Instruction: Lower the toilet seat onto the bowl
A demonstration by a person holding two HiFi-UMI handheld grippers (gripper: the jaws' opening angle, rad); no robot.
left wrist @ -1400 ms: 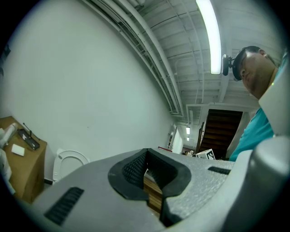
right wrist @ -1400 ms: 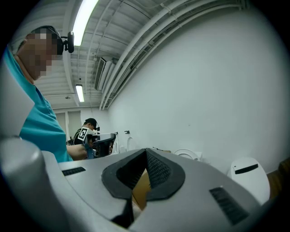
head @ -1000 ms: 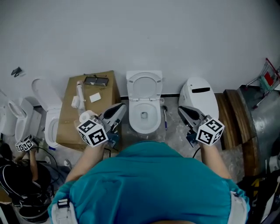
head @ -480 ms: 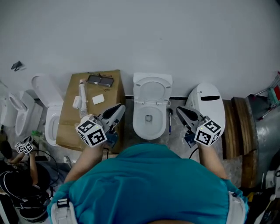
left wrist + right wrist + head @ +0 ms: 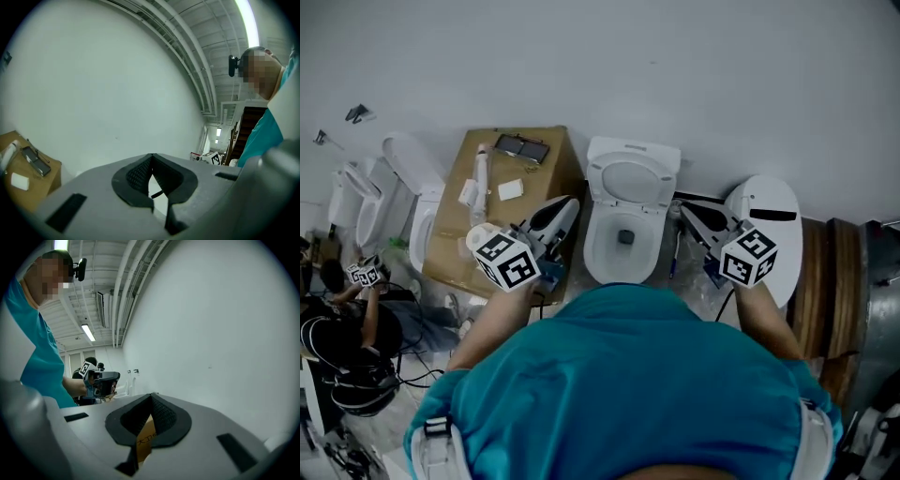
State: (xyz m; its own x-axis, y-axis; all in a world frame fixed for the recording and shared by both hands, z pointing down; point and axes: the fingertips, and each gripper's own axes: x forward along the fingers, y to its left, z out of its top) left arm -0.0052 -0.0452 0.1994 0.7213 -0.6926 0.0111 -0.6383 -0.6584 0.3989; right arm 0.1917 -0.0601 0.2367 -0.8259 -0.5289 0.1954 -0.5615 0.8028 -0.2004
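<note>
I am holding both jaws shut and empty; nudged carelessly, the raised toilet seat could slam onto the bowl.

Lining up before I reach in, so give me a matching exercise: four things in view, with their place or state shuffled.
1 toilet seat
2 cardboard box
3 right gripper
4 dark flat device

A on the box
B fingers shut
C raised above the bowl
D left of the bowl

Pairs: 1-C, 2-D, 3-B, 4-A
</note>
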